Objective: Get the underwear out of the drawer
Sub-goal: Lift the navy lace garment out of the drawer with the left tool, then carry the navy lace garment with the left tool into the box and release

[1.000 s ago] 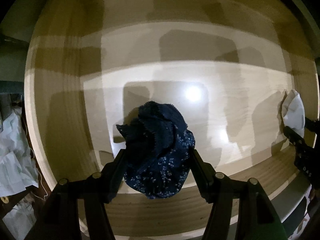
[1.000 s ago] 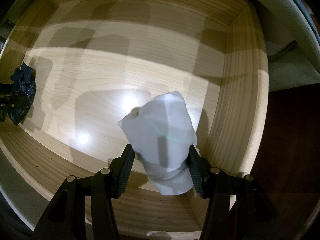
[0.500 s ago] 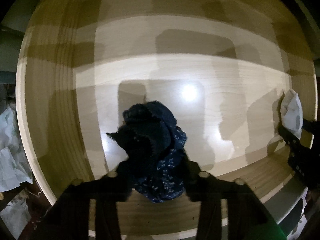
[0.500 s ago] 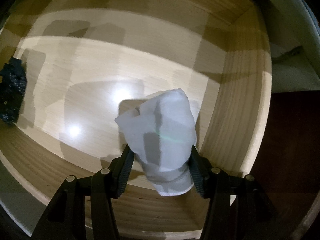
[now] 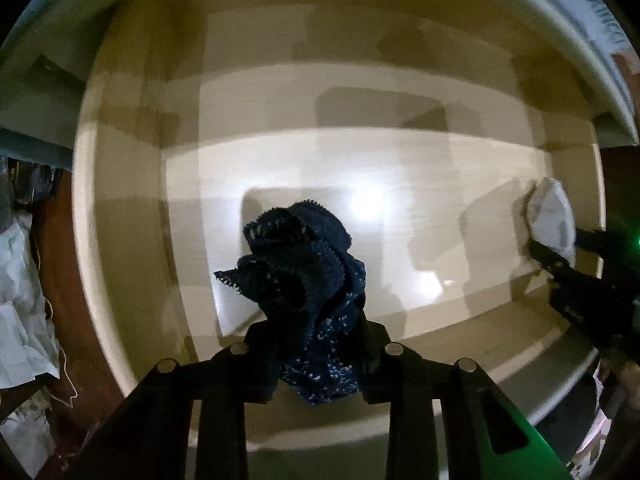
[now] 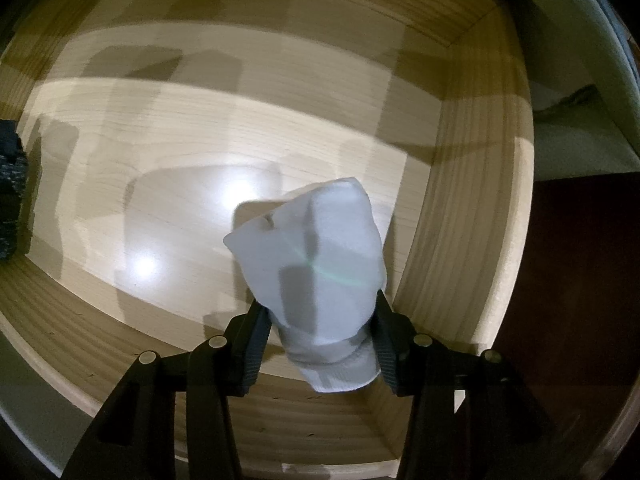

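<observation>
Left wrist view: my left gripper (image 5: 318, 346) points down into the wooden drawer (image 5: 132, 208). Its jaws have just been closing and now stand narrow, clamped on the navy underwear (image 5: 308, 292), a bunched piece with a lace edge and small white print. The bundle sits between my fingers (image 5: 260, 344) and hangs above the pale drawer floor, its shadow cast on the wood behind it. At the right edge, my right gripper (image 5: 554, 246) holds the white underwear (image 5: 552, 220) near the drawer's right wall. Crumpled white material (image 5: 20, 300) lies outside the drawer, at left.

Right wrist view: my right gripper's (image 6: 320, 344) jaws have just been closing too, and grip the white underwear (image 6: 316, 276) on both sides, close to the drawer's (image 6: 460, 240) right wall. The navy piece (image 6: 10, 196) shows at the far left edge.
</observation>
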`<state>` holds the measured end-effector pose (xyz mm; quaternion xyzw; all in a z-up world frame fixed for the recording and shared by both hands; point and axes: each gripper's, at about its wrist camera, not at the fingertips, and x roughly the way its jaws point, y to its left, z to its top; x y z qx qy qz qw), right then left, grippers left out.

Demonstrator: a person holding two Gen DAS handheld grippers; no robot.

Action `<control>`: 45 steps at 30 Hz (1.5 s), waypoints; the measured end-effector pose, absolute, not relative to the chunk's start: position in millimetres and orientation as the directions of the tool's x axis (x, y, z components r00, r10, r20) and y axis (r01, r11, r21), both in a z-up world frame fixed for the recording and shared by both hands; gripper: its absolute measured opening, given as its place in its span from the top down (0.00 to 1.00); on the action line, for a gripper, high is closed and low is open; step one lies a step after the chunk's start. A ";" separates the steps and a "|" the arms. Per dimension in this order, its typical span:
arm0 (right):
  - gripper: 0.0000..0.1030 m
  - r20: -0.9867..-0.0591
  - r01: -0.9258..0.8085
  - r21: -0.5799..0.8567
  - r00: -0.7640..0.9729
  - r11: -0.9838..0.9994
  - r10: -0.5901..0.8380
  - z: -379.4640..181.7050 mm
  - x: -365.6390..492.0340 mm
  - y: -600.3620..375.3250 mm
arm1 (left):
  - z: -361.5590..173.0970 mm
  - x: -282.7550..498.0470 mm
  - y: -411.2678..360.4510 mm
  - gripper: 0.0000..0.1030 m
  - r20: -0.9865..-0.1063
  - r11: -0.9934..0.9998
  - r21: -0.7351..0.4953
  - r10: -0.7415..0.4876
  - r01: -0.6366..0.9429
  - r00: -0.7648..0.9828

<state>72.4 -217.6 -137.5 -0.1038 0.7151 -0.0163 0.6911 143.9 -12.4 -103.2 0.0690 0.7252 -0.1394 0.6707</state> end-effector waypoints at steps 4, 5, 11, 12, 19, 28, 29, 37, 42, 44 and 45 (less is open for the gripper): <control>0.56 -0.985 -0.127 -0.166 -0.023 0.978 -0.170 -138.4 76.2 -224.7 | -80.8 135.9 -12.9 0.72 -0.994 0.940 -0.113 -0.102 0.321 -0.050; 0.56 -0.985 -0.127 -0.166 -0.022 0.978 -0.170 -138.1 76.2 -224.7 | -74.6 133.0 -13.5 0.72 -0.993 0.937 -0.115 -0.109 0.331 -0.035; 0.56 -0.985 -0.127 -0.166 -0.022 0.978 -0.170 -138.1 76.5 -224.1 | -31.3 125.0 -11.4 0.72 -0.988 0.918 -0.094 -0.134 0.385 0.078; 0.56 -0.985 -0.127 -0.166 -0.022 0.978 -0.170 -140.0 75.3 -223.5 | -26.0 123.9 -13.3 0.72 -0.986 0.916 -0.083 -0.132 0.392 0.098; 0.56 -0.985 -0.127 -0.166 -0.021 0.978 -0.169 -141.0 74.5 -222.9 | 30.1 111.6 -12.7 0.72 -0.947 0.899 -0.047 -0.179 0.436 0.268; 0.57 -0.986 -0.119 -0.163 -0.015 0.980 -0.165 -140.0 74.9 -222.1 | 122.9 126.4 -11.2 0.72 -0.833 0.903 -0.009 -0.244 0.429 0.497; 0.57 -0.986 -0.119 -0.162 -0.015 0.980 -0.165 -140.5 74.1 -222.8 | 133.7 129.8 -9.3 0.72 -0.822 0.906 -0.004 -0.244 0.423 0.515; 0.57 -0.986 -0.119 -0.162 -0.014 0.980 -0.165 -140.2 73.5 -222.8 | 184.5 175.0 -26.8 0.72 -0.755 0.910 -0.002 -0.274 0.415 0.596; 0.57 -0.986 -0.118 -0.161 -0.013 0.980 -0.163 -139.8 74.0 -224.3 | 183.0 214.3 -41.0 0.72 -0.776 0.908 -0.055 -0.300 0.415 0.555; 0.57 -0.987 -0.118 -0.160 -0.012 0.980 -0.163 -139.6 73.4 -224.5 | 179.2 227.9 -46.4 0.72 -0.785 0.912 -0.060 -0.294 0.405 0.545; 0.57 -0.987 -0.118 -0.158 -0.011 0.980 -0.161 -139.1 73.4 -226.7 | 177.0 233.5 -48.3 0.72 -0.787 0.913 -0.059 -0.292 0.404 0.544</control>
